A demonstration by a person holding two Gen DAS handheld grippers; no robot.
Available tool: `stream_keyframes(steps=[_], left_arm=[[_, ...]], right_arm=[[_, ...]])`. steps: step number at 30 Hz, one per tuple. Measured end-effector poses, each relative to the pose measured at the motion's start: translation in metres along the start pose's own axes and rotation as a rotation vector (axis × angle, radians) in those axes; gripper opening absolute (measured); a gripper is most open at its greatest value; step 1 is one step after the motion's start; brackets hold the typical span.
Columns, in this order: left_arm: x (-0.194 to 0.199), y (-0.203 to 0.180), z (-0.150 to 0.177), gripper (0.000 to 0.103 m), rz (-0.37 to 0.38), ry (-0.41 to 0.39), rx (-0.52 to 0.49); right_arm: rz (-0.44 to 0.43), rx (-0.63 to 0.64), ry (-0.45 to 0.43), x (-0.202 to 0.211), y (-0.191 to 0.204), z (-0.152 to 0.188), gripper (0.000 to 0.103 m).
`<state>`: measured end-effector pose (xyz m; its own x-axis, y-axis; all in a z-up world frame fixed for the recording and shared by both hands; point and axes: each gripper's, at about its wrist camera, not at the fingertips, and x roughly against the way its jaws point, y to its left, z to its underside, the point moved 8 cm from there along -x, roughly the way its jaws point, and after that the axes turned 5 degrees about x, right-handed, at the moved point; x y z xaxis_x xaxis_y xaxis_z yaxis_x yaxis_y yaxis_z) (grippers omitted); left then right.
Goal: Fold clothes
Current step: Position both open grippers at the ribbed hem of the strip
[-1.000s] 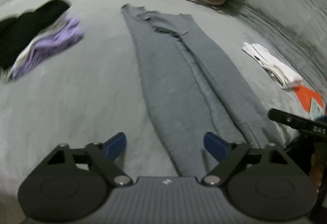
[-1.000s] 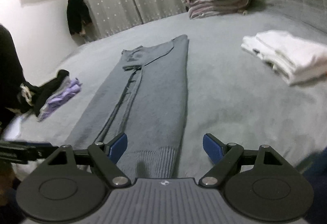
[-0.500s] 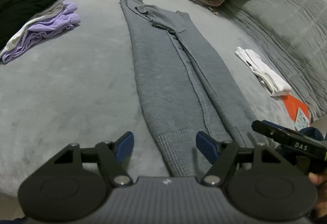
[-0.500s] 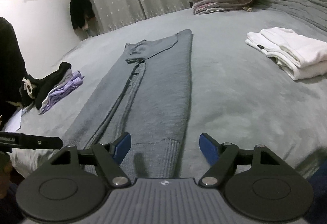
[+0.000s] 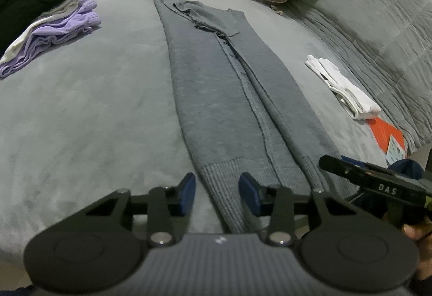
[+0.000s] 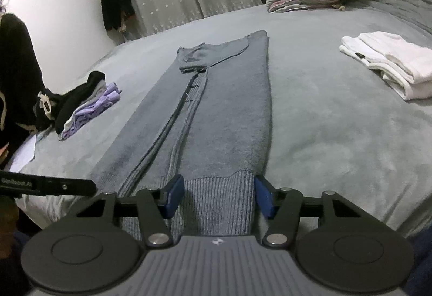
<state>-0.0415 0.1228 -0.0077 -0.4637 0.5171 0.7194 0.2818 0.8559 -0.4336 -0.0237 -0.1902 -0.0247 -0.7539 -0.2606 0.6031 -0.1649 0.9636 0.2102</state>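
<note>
A long grey knit cardigan (image 5: 229, 96), already folded into a narrow strip, lies down the middle of the grey bed (image 5: 81, 112), its ribbed hem (image 6: 216, 196) at the near edge. The left gripper (image 5: 217, 192) and right gripper (image 6: 218, 194) each straddle a hem corner; both jaws have just been closing, but the blue pads show daylight beside the cloth — neither pinches it yet. To do this well, I would have both bite every layer of the rib, squarely and level, then lift together and carry the hem toward the collar (image 6: 199, 57) — uneven grips would skew the fold.
</note>
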Motion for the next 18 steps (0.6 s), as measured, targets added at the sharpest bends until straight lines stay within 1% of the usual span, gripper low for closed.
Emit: stream_keyframes(steps=[7, 12, 18], left_arm=[[-0.0018, -0.0008, 0.0015, 0.036, -0.017, -0.001, -0.014], [-0.0012, 0.0010, 0.0009, 0.036, -0.008, 0.000, -0.007], [-0.0026, -0.0011, 0.0021, 0.036, -0.020, -0.003, -0.022]], right_arm=[[0.007, 0.012, 0.003, -0.0004, 0.0008, 0.0023, 0.058], [0.021, 0.030, 0.009, -0.0011, 0.0025, 0.0033, 0.058], [0.033, 0.049, 0.007, -0.0012, 0.0046, 0.0046, 0.058]])
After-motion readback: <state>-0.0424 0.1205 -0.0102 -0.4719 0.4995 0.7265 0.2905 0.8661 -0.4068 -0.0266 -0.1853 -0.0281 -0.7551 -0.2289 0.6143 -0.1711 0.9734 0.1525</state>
